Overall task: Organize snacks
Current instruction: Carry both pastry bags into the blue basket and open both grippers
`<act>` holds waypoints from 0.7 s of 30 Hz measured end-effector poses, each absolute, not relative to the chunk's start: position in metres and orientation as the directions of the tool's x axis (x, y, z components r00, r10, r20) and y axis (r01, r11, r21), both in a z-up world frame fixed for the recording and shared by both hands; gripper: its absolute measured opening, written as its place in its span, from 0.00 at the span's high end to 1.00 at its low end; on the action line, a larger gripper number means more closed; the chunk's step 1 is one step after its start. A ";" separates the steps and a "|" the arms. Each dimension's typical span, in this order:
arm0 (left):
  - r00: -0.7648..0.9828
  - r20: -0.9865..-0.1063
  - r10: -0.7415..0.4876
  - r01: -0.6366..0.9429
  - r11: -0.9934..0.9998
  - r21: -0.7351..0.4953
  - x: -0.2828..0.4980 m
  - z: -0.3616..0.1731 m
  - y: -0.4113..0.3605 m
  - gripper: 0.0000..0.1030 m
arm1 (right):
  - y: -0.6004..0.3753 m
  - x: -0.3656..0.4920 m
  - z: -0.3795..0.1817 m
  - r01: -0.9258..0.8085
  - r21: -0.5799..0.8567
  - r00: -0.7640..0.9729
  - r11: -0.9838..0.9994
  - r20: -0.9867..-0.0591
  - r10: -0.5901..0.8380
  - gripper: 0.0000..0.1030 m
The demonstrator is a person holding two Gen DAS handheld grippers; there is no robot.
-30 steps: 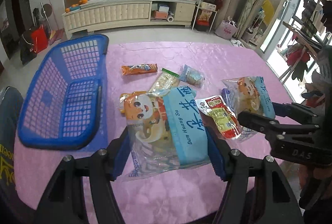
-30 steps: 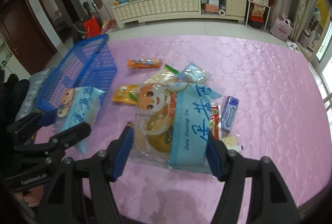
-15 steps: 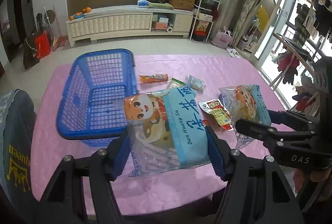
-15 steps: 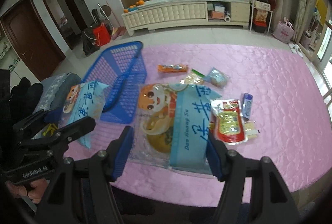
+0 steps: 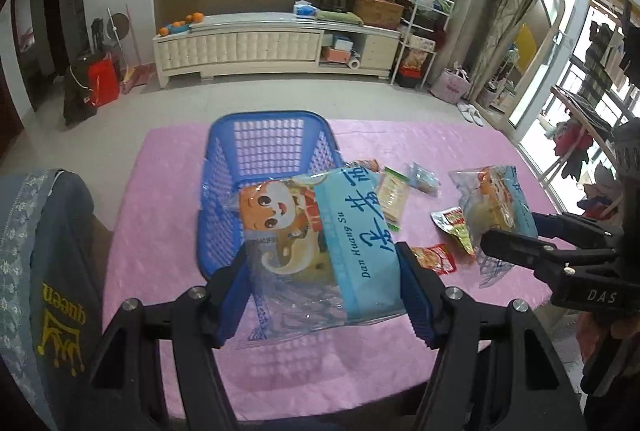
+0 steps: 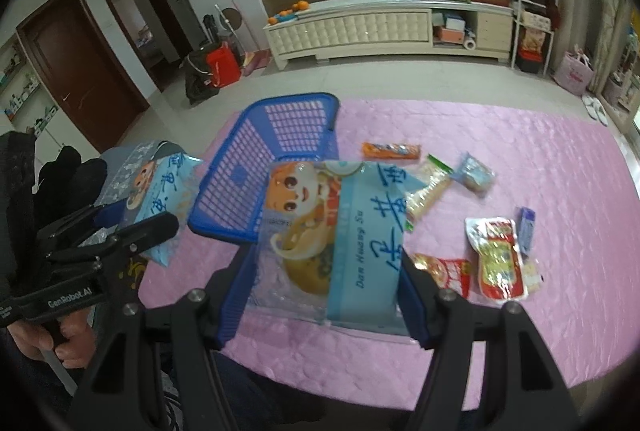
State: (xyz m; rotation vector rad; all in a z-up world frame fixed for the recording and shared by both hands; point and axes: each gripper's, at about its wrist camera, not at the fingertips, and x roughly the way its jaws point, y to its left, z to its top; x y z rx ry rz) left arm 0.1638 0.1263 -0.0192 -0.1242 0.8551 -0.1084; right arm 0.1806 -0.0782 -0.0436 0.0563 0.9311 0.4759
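My left gripper [image 5: 322, 251] is shut on a large snack bag [image 5: 304, 215] with a cartoon face and a blue band, held in the air in front of the blue mesh basket [image 5: 264, 119]. My right gripper [image 6: 327, 255] is shut on a matching bag [image 6: 340, 215], also lifted off the table near the basket [image 6: 292, 101]. In the left wrist view, the right gripper [image 5: 516, 231] and its bag [image 5: 492, 199] are at the right. In the right wrist view, the left gripper [image 6: 140, 219] and its bag [image 6: 160, 183] are at the left. The basket looks empty.
On the pink tablecloth [image 6: 520, 135] right of the basket lie an orange stick packet [image 6: 391, 150], a clear cracker pack [image 6: 428, 191], a bluish clear packet [image 6: 474, 173], a red pouch [image 6: 498, 259], a small red packet [image 6: 444, 269] and a blue packet [image 6: 526, 227]. A covered chair [image 5: 40, 251] stands at the left.
Both grippers have risen and drawn back from the table with their bags and shifted left, so the basket now sits behind the bags. The loose snacks have stayed put.
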 end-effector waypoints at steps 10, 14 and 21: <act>0.637 -0.758 -0.142 0.020 0.986 -0.167 0.193 -0.009 0.166 0.37 | -0.029 0.218 -0.032 -0.429 0.231 0.459 0.873 -0.777 0.431 0.32; 0.629 -0.765 -0.135 0.006 0.986 -0.170 0.207 -0.014 0.176 0.37 | -0.017 0.238 -0.034 -0.433 0.225 0.437 0.873 -0.795 0.422 0.32; 0.592 -0.797 -0.124 -0.015 0.986 -0.165 0.248 -0.039 0.185 0.37 | -0.001 0.276 -0.048 -0.437 0.251 0.395 0.864 -0.810 0.434 0.32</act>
